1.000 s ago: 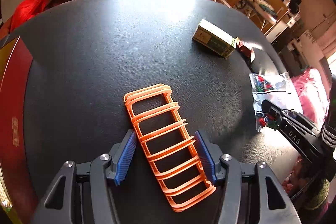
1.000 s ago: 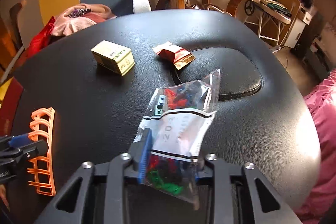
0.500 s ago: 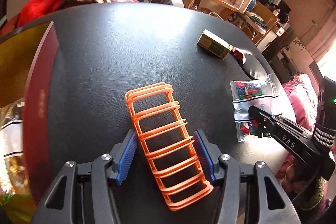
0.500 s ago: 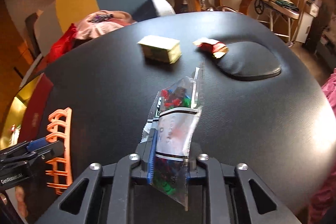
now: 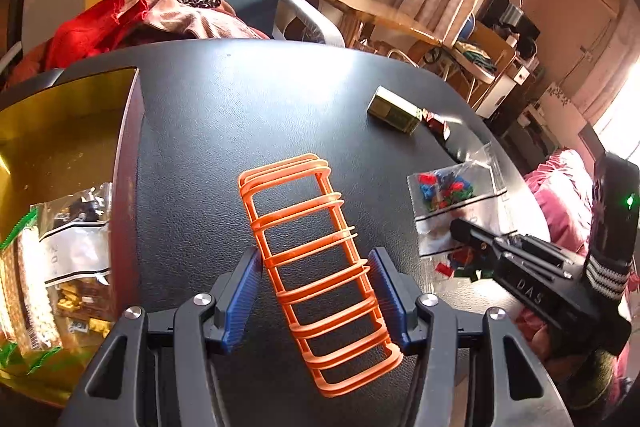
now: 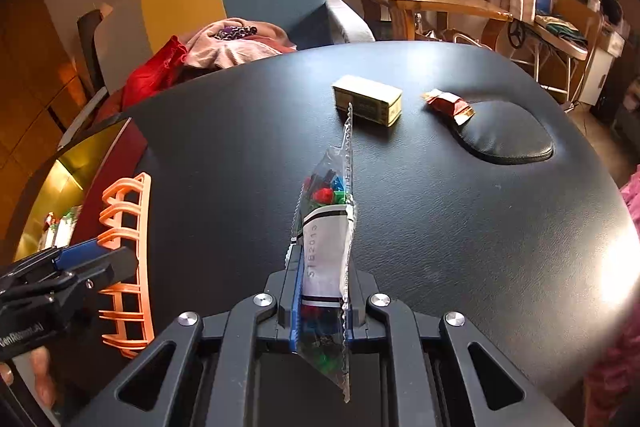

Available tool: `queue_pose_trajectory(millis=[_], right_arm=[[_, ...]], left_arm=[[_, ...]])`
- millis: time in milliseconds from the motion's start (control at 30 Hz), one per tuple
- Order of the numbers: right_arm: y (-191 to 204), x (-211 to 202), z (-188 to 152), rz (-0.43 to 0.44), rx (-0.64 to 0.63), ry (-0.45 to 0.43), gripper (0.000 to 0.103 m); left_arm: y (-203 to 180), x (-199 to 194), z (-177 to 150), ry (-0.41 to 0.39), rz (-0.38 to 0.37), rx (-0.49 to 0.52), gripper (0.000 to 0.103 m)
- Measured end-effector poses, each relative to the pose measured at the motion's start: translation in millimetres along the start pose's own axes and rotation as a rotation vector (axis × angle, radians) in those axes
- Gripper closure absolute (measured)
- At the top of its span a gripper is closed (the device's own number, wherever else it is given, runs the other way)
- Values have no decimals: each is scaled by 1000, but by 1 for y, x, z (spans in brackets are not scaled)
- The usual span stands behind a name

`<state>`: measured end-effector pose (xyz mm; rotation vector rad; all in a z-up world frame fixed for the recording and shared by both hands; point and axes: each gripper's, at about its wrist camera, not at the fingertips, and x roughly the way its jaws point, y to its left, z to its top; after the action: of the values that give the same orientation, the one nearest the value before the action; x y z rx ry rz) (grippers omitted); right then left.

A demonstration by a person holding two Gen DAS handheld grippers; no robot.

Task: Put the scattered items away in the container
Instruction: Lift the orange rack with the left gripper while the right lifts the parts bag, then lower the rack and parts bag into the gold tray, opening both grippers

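Observation:
My left gripper (image 5: 316, 287) is shut on an orange plastic rack (image 5: 312, 247) and holds it above the black table (image 5: 240, 115). My right gripper (image 6: 322, 291) is shut on a clear bag of small coloured bricks (image 6: 326, 227), held edge-on and lifted. The bag (image 5: 452, 203) and right gripper (image 5: 464, 231) also show in the left wrist view, at the right. The gold-lined container (image 5: 60, 131) with a dark red rim lies at the left. It holds another bag of bricks (image 5: 76, 255). The rack (image 6: 128, 259) shows at the left of the right wrist view.
A small gold box (image 6: 368, 101) and a red wrapped snack (image 6: 448, 105) lie at the far side of the table. A black oval pad (image 6: 508, 135) sits at the right. Clothes (image 6: 224, 47) lie on a chair behind the table.
Both grippers have lifted and moved left with their loads. The container has come into view at the left. The bag has turned edge-on in the right gripper.

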<state>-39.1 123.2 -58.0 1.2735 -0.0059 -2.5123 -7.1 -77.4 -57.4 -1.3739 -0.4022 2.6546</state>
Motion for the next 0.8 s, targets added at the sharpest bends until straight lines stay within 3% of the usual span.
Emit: queue_pose_trajectory(millis=[400, 633, 800], right_arm=[[48, -25, 14, 108, -44, -73, 88], [116, -25, 32, 217, -144, -94, 88], [173, -22, 42, 317, -218, -96, 88]], left_arm=[[28, -60, 5, -115, 24, -30, 47], [76, -95, 6, -158, 76, -113, 47], [126, -123, 5, -196, 160, -182, 47]])
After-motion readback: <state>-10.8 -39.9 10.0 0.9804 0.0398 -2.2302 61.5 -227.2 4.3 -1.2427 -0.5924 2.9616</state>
